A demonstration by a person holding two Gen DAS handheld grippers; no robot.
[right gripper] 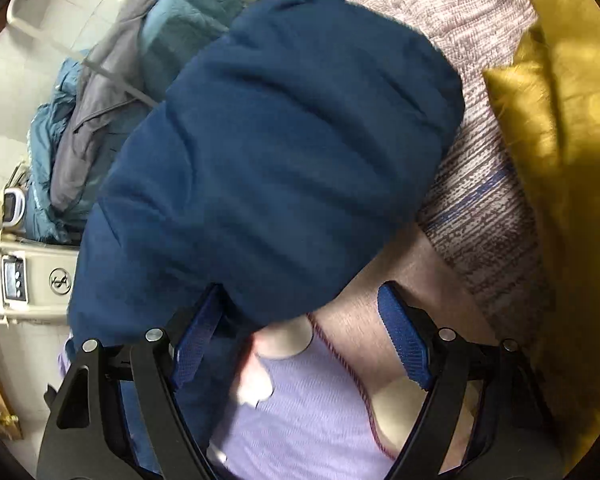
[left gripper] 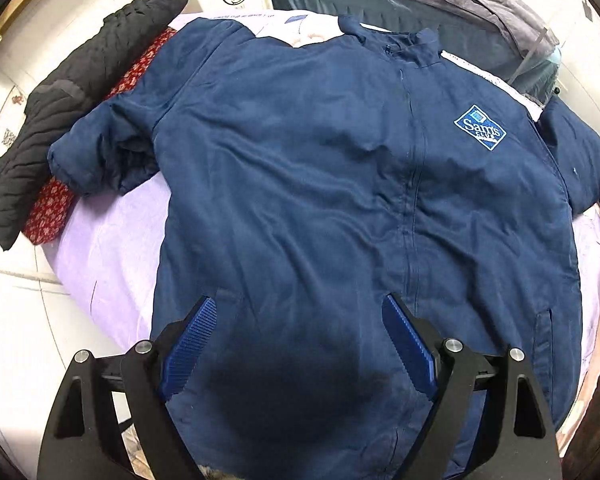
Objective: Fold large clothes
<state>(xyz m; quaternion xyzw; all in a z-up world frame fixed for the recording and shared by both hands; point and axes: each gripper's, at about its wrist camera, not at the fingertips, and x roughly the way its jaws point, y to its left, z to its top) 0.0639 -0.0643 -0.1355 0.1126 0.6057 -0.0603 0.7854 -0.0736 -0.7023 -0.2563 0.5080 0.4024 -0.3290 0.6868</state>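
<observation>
On the lilac sheet (left gripper: 100, 248) a navy jacket (left gripper: 320, 168) lies spread face up, zipped. Left tongs (left gripper: 300, 336) hang apart over its hem, gripping nothing. Right tongs (right gripper: 300, 320) stand apart at the sleeve (right gripper: 260, 152) end, empty.

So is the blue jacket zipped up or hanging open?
Zipped up. The blue jacket lies front-up on the lilac sheet, its two front panels meeting along the centre zip right up to the collar.
</observation>
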